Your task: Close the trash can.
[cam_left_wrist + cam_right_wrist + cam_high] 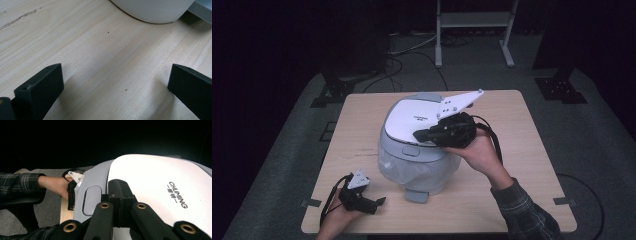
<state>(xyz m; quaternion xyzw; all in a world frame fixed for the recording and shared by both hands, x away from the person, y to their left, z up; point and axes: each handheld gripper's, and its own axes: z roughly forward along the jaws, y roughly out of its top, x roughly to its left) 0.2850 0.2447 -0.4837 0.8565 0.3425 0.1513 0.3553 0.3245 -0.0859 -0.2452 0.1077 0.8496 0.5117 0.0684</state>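
A grey bin (422, 167) with a clear liner bag and a white lid (412, 117) stands mid-table. My right gripper (419, 135) lies on the lid's front edge, jaws shut with nothing between them. In the right gripper view its tips (120, 188) press where the white lid (160, 177) meets the grey rim, beside the grey latch button (92, 200). The left gripper (379, 201) rests low at the table's front left, apart from the bin. Its jaws stand open over bare wood (116, 82), and the bin's rounded base (152, 10) lies ahead.
The wooden table (512, 115) has bare room on both sides of the bin. A grey foot pedal (417, 195) juts from the bin's front, also seen as a grey edge (202, 10). Dark floor, cables and a white frame (472, 30) lie beyond.
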